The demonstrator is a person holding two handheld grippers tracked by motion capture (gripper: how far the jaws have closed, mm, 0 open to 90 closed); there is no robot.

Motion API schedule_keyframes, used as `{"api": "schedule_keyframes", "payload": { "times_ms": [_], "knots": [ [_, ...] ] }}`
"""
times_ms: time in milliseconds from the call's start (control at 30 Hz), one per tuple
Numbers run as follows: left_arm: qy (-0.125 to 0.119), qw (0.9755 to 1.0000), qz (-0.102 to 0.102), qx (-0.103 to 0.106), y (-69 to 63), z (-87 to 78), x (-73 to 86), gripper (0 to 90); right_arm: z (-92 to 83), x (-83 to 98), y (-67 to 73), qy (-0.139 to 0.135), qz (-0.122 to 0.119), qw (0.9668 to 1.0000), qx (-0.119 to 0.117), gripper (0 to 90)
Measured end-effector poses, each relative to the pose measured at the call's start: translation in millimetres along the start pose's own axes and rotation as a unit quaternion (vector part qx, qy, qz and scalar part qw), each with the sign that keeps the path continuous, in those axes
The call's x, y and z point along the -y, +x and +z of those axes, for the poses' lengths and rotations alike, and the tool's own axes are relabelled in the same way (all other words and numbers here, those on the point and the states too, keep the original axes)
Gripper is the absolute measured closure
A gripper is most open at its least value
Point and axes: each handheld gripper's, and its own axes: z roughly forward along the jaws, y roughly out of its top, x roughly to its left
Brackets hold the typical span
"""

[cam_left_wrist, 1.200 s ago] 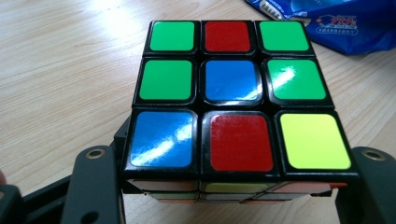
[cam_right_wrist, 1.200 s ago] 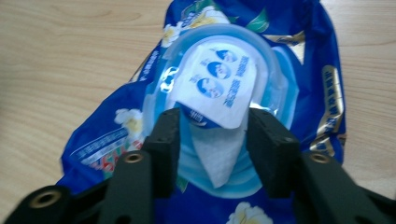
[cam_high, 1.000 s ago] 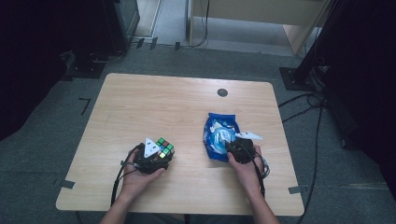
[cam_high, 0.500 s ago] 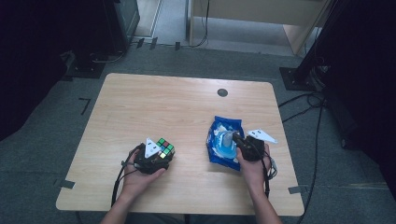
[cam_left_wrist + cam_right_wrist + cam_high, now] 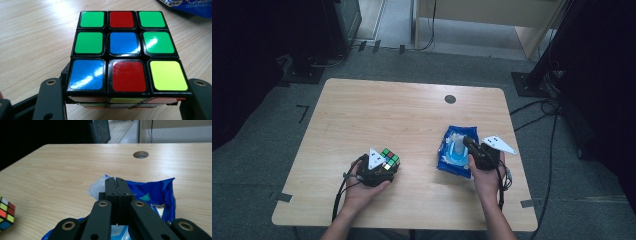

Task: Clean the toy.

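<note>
Over on the left, left gripper [image 5: 384, 167] clamped around a scrambled puzzle cube [image 5: 125, 53] on the wooden table [image 5: 387, 115], right gripper [image 5: 115, 180] pinched tight on the torn edge of a blue packet [image 5: 452, 152], cube and packet well apart.

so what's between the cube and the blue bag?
Nothing: in the high view, bare table separates the cube from the blue bag.

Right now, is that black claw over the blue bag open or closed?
Closed. In the right gripper view the right gripper has its two black jaws pressed flat together above the blue bag; whether a fold of bag is pinched between them cannot be told.
</note>
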Motion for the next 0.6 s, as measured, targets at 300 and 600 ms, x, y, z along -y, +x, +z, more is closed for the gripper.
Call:
{"api": "schedule_keyframes", "payload": {
  "times_ms": [300,600],
  "knots": [
    [0.001,1.0000,0.000,0.000,-0.8,1.3,0.5,34.0,-8.1,-7.8,10.1,-0.002,-0.027,0.9994,0.019,90.0],
    [0.000,1.0000,-0.001,-0.002,0.7,0.4,0.4,34.0,-15.0,-9.8,7.6,-0.045,-0.022,0.9987,-0.011,90.0]
  ]
}}
